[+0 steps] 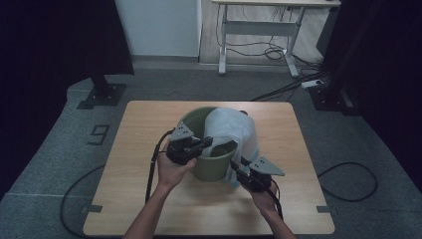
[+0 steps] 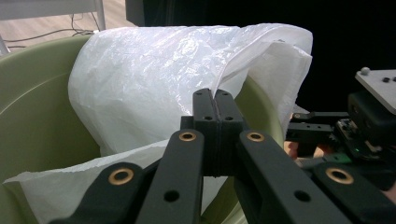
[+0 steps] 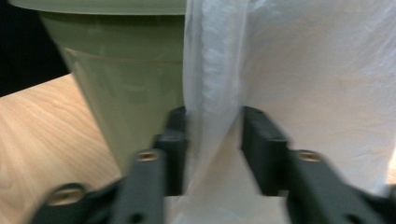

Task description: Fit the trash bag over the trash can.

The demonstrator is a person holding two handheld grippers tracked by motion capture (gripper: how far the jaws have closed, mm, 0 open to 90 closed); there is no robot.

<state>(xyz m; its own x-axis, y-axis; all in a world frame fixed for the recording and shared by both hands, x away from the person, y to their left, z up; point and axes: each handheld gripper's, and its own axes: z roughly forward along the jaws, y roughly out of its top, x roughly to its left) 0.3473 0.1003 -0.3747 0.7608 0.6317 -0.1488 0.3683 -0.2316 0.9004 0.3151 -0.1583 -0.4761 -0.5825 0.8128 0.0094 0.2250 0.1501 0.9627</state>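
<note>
Your left gripper (image 2: 215,100) is pressed together on the white bag's (image 1: 230,130) edge at the green bin's (image 1: 195,123) rim, about 9 o'clock. Your right gripper (image 3: 212,140) stands spread around hanging plastic at 5 o'clock — close squarely, then draw the bag down evenly over the rim — no tugging.

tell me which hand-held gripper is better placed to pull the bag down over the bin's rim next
Right, probably. The right hand-held gripper already has a fold of the white bag between its jaws, outside the green bin. The left hand-held gripper is shut on the bag's edge at the rim.
</note>
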